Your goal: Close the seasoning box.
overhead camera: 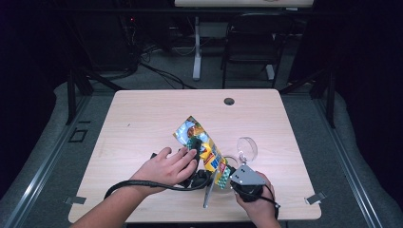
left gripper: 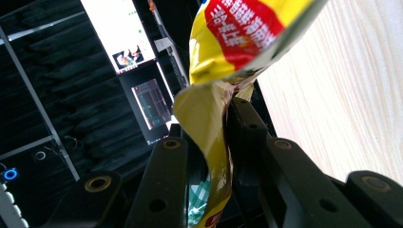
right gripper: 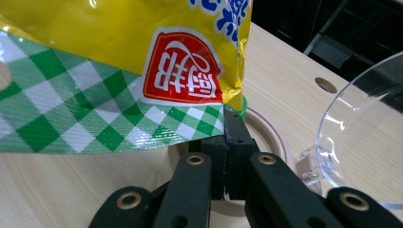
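A yellow snack bag (overhead camera: 202,142) with a green-checked end is held up off the wooden table (overhead camera: 142,123), tilted between my two grippers. My left gripper (overhead camera: 194,146) grips it partway up. In the left gripper view the crumpled yellow film (left gripper: 209,123) runs between the black jaws, and the left gripper (left gripper: 209,137) is shut on it. My right gripper (overhead camera: 230,179), with its grey plate on top, holds the bag's lower end. In the right gripper view the jaws meet on the corner of the green-checked edge (right gripper: 95,114), with the right gripper (right gripper: 233,130) shut on it.
A clear glass bowl (overhead camera: 247,147) (right gripper: 361,118) stands just right of the bag. A pale round ring (overhead camera: 231,160) (right gripper: 268,130) lies on the table under the bag's lower end. A cable hole (overhead camera: 229,101) is near the far edge, and a chair (overhead camera: 252,42) stands beyond.
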